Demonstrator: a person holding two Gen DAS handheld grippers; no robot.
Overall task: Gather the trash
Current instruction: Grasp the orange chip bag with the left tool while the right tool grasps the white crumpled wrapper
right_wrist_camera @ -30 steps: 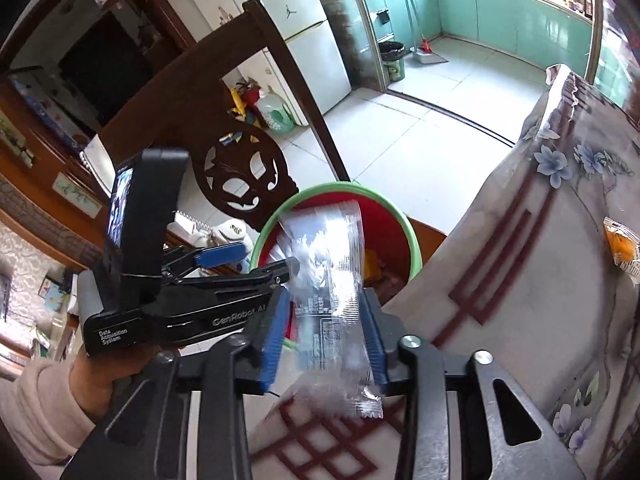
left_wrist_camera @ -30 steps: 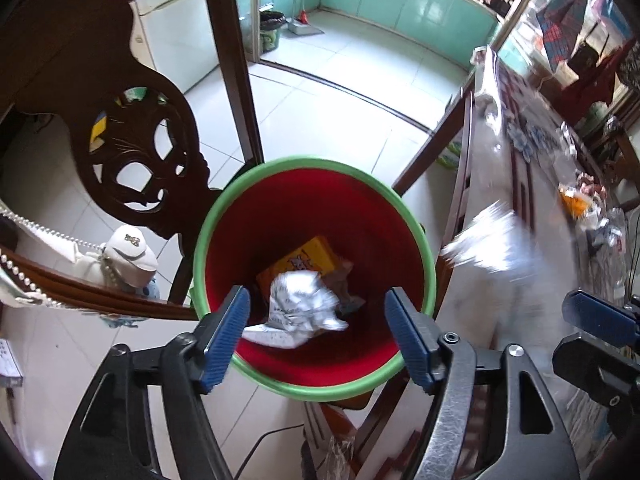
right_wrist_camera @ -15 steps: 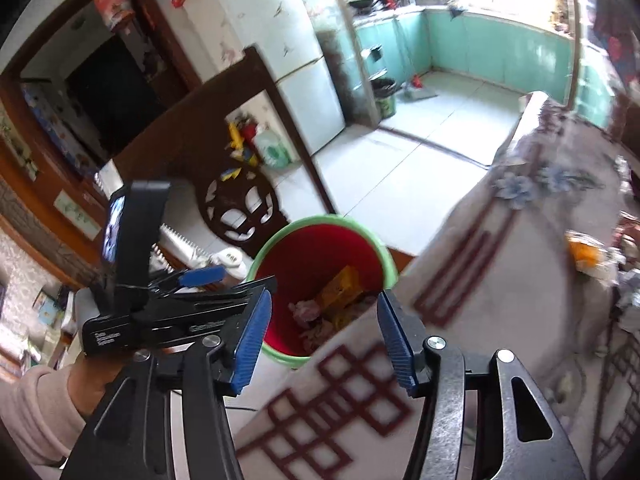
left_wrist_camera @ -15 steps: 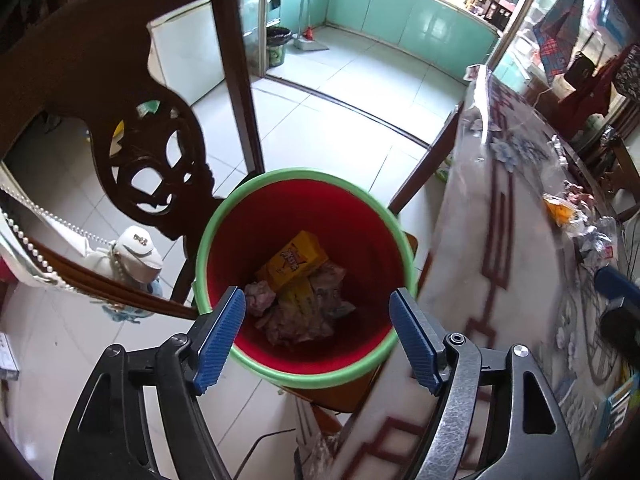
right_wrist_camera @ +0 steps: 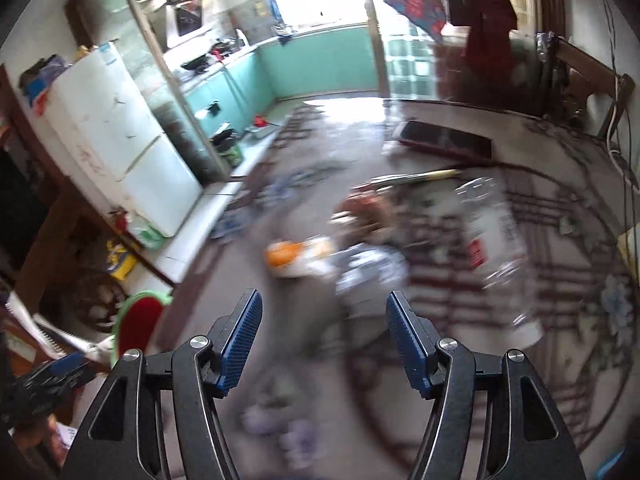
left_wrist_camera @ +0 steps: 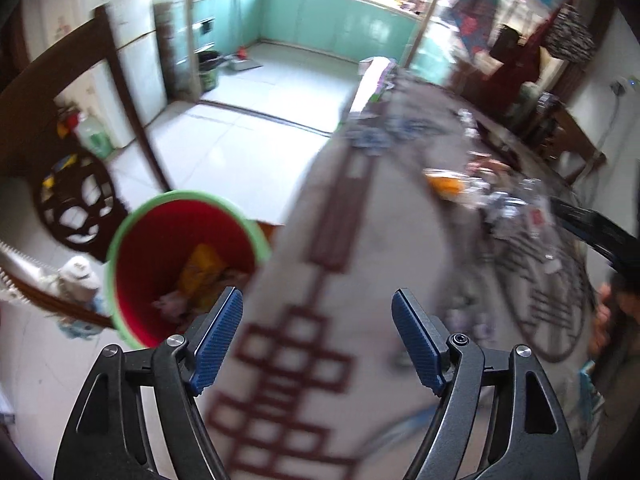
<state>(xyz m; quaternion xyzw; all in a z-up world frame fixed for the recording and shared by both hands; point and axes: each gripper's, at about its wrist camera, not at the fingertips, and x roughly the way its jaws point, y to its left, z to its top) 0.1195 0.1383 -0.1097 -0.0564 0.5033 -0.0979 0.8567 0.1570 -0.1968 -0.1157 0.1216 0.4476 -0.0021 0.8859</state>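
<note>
Both grippers have swung away from the bin and over the table since a second ago, when the right one held a clear wrapper above the red bucket; that wrapper is no longer between its pads. The right gripper (right_wrist_camera: 322,338) now stands wide open with nothing in it, above the patterned tablecloth (right_wrist_camera: 560,272). Just beyond its blue pads lies a blurred heap of trash: an orange-and-white packet (right_wrist_camera: 292,258), a crumpled silvery wrapper (right_wrist_camera: 368,276) beside it, and a clear plastic bottle (right_wrist_camera: 500,248) lying to the right. Farther back a dark flat device with a red edge (right_wrist_camera: 444,140) rests on the table.

The left gripper (left_wrist_camera: 318,340) is likewise spread wide and empty, hanging over the table's edge. Its view alone looks down into the red bucket with a green rim (left_wrist_camera: 140,216), which stands beside the table at lower left and holds a yellow packet (left_wrist_camera: 202,268) and other crumpled scraps. The right view catches only a sliver of that bucket (right_wrist_camera: 136,320), its contents hidden. From the left view the trash heap (left_wrist_camera: 500,200) is far off and smeared.
</note>
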